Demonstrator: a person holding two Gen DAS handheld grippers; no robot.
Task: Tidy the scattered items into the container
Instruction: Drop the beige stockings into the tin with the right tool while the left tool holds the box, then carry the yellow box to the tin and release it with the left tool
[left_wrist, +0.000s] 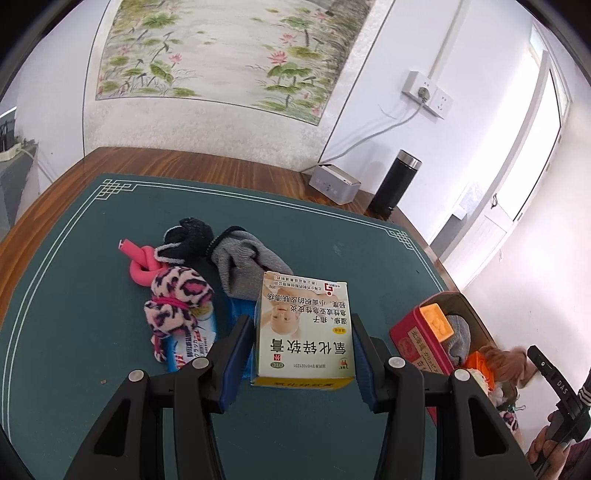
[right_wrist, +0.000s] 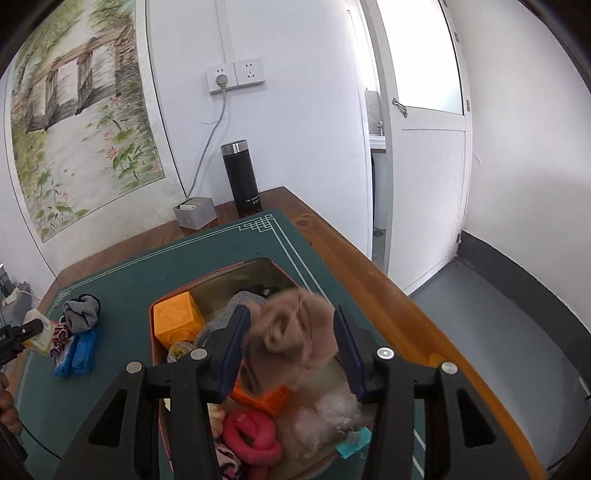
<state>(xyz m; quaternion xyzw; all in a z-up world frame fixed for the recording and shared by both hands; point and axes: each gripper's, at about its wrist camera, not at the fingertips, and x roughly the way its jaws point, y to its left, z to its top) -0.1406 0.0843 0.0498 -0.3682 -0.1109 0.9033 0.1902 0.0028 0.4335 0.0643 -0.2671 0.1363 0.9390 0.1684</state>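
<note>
Medicine carton: rectangular white-and-yellow cardboard, printed face up, lower centre of the left wrist view, lying on the green mat between the blue pads of the left gripper, whose jaws stand spread just beside its long edges; whether the pads touch it cannot be told. Container: red-walled tin, open-topped, lower centre of the right wrist view, holding an orange plastic cube, grey knit cloth, a knotted pink foam roller and white fluff. Plush toy: tan, fuzzy, motion-blurred, between the parted jaws of the right gripper above the tin; contact with the pads cannot be told. Left of the carton: leopard-print plush, soft, pink-and-black, lying on a blue tube; a second pink foam roller, knotted; a dark knit sock; a grey knit sock touching the carton's far edge. Upper right: grey box and black steel-capped flask on the wooden table by the wall. Bare mat lies at lower left; the tin sits near the table's right edge.
</note>
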